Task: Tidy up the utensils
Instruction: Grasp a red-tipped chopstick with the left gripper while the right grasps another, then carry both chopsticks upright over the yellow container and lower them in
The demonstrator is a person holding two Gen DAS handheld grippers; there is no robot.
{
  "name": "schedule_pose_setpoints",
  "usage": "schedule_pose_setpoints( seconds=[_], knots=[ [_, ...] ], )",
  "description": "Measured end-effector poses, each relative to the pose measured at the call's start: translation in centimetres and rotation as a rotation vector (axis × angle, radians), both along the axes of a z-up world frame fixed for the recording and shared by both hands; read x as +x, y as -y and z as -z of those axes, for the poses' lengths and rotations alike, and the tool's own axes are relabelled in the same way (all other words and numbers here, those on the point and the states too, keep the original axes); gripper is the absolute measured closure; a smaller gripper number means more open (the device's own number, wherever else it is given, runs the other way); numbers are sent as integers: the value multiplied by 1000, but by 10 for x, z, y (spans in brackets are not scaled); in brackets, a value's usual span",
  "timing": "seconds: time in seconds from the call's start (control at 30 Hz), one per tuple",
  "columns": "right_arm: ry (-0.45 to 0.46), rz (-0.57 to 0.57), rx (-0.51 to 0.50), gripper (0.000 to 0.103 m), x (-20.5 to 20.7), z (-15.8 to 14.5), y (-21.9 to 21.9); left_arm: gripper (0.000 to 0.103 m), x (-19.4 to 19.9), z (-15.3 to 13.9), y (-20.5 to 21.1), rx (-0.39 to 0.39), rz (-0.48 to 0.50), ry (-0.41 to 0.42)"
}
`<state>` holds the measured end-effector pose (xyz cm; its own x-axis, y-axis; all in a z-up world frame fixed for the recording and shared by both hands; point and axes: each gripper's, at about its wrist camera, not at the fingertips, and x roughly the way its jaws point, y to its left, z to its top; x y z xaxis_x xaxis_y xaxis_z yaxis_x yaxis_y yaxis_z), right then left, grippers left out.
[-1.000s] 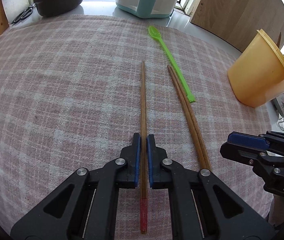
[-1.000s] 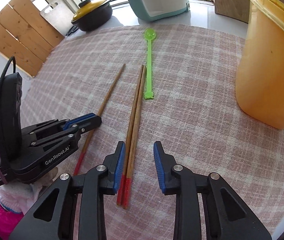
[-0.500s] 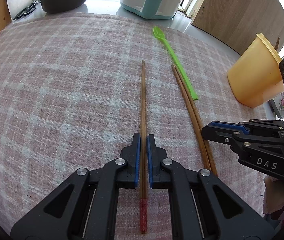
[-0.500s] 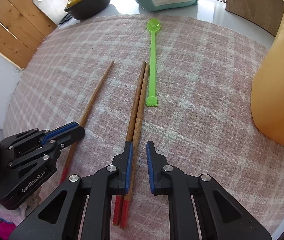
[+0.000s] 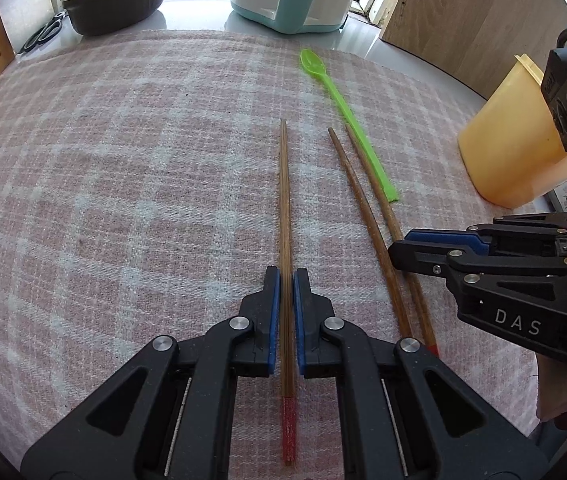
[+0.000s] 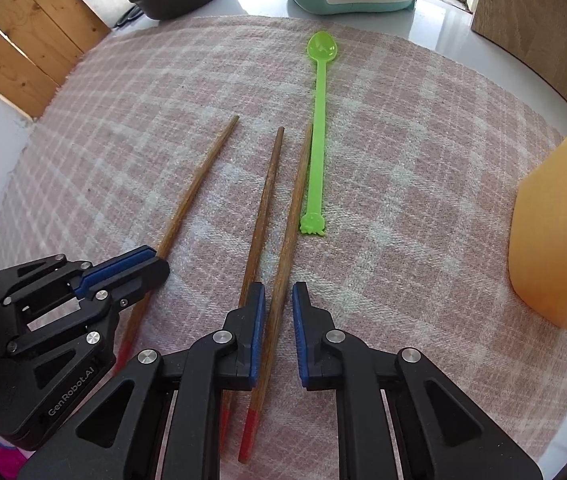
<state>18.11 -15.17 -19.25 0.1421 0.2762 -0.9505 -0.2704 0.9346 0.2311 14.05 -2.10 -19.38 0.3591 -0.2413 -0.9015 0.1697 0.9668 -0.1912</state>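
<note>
Clamping a single chopstick, the left gripper has both blue pads pressed on the shaft just ahead of its red end; the stick runs straight out ahead of the fingers, flat on the checked cloth; the right gripper sits off to its right, jaws narrow, with the right-hand chopstick of the pair between them; a thin strip of cloth shows beside the right pad, so no squeeze on it that I can see; the other chopstick of the pair passes outside and under the left finger, red end back by the gripper body; green spoon ahead of the right gripper, slightly right, tail end near the held-between stick, bowl far end; orange container off to the right, well apart from the fingers; both grippers point down at the cloth.
</note>
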Motion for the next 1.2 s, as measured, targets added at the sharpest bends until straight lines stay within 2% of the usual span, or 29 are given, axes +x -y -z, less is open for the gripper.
schedule_pose_setpoints(
  seconds=[0.17,0.23,0.57,0.83,1.2],
  knots=[
    [-34,1,5,91,12,2,-1,98,14,-1,9,36,22,13],
    [-33,-5,-10,97,12,1,-2,98,18,-1,10,36,30,15],
    [-16,28,44,97,-2,-6,10,99,14,-8,-13,-99,-49,-12],
    [51,33,86,98,-21,-33,28,99,-3,-36,-18,-145,-64,38],
    [169,40,126,98,-43,-80,52,99,-21,-90,0,-193,-39,135]
  ],
)
